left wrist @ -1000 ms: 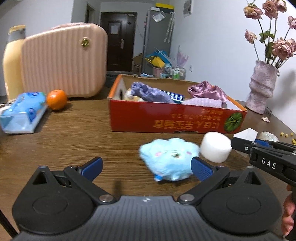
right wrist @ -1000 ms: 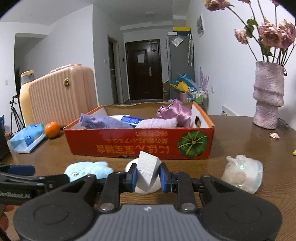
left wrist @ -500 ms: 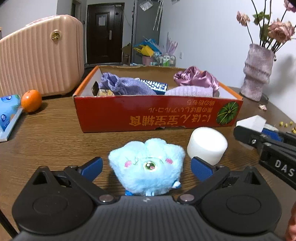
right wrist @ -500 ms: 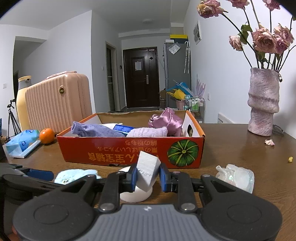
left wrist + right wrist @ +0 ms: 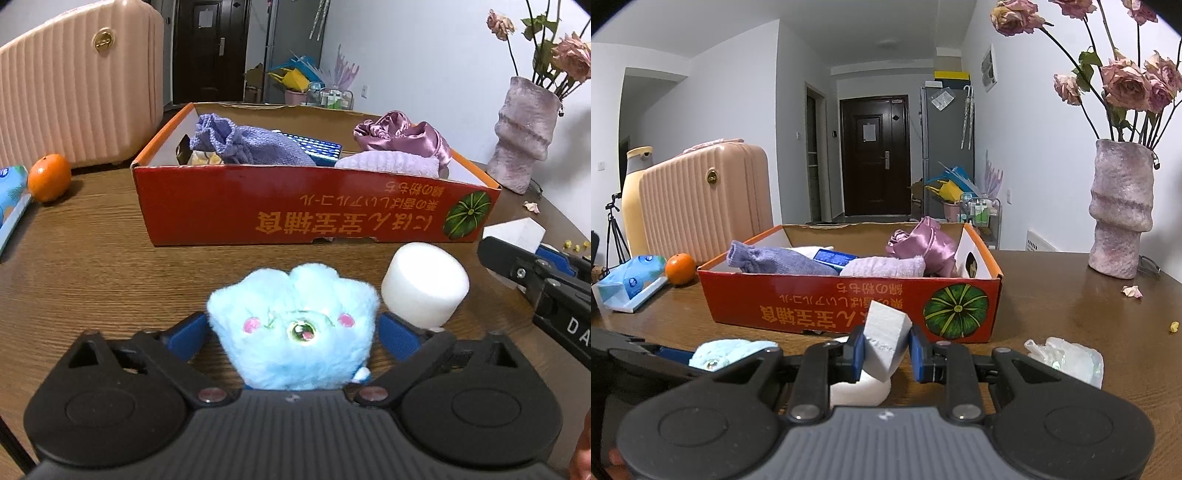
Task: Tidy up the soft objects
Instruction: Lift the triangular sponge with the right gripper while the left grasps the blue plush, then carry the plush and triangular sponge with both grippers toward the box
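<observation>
Item in hand, by my reading: the fluffy pale-blue plush toy with pink cheeks (image 5: 295,325), sitting on the brown wood-grain table (image 5: 92,266) at the near edge, just in front of the red cardboard box (image 5: 295,210) that already holds a lavender knitted pouch (image 5: 243,142), a folded lilac towel (image 5: 388,164) and a purple satin cloth (image 5: 402,133). My left gripper (image 5: 291,332) has just been closing: its blue pads flank the plush on both sides, close against the fur, though I cannot tell whether they press it yet. My right gripper (image 5: 884,350) is nearly closed, clamped on a white wedge-shaped foam block (image 5: 884,332), held above the table to the right of the plush. A white foam cylinder (image 5: 424,284) stands touching or just beside the plush on its far right. Handling, as I judge it: light, very soft, compressible; the pile will slip and the body squash, so take it across the widest middle, below the cheeks, and close well in. Risk: nudging the cylinder on the lift.
</observation>
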`<state>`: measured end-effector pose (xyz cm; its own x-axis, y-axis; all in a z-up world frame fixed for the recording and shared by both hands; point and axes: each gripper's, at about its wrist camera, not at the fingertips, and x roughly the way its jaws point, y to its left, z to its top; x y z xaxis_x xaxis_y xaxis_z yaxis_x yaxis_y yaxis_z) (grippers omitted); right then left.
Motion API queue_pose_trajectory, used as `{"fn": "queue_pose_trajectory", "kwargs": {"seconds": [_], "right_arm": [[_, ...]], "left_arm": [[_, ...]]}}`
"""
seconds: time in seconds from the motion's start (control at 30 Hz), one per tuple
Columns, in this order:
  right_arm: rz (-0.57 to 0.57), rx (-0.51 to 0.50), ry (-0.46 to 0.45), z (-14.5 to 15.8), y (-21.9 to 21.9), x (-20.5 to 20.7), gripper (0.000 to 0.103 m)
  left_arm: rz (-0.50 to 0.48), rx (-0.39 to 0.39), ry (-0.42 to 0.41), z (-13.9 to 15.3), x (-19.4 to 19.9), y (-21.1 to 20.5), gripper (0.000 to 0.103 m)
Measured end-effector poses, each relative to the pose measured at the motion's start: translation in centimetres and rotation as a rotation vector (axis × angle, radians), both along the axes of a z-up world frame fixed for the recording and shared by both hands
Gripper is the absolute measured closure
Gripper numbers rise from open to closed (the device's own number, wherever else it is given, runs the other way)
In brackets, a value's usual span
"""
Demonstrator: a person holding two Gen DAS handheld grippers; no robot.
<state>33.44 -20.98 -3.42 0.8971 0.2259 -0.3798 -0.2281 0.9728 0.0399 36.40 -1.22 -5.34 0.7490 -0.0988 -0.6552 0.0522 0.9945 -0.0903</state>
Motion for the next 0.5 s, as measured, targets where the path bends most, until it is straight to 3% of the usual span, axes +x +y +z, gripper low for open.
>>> {"fn": "queue_pose_trajectory", "kwargs": {"seconds": [0.13, 0.3, 0.5], "right_arm": [[0.0, 0.0, -0.001, 0.0, 0.0, 0.0, 0.079], [0.002, 0.003, -0.007, 0.0, 0.0, 0.0, 0.079], [0.004, 0.006, -0.037, 0.2, 0.1, -0.3, 0.078]], "left_arm": [[-0.014, 0.017, -0.012, 0.1, -0.3, -0.3, 0.021], [0.001, 0.003, -0.05, 0.6, -0.8, 0.1, 0.022], [0.021, -0.014, -0.154, 2.3, -2.0, 0.4, 0.022]]}}
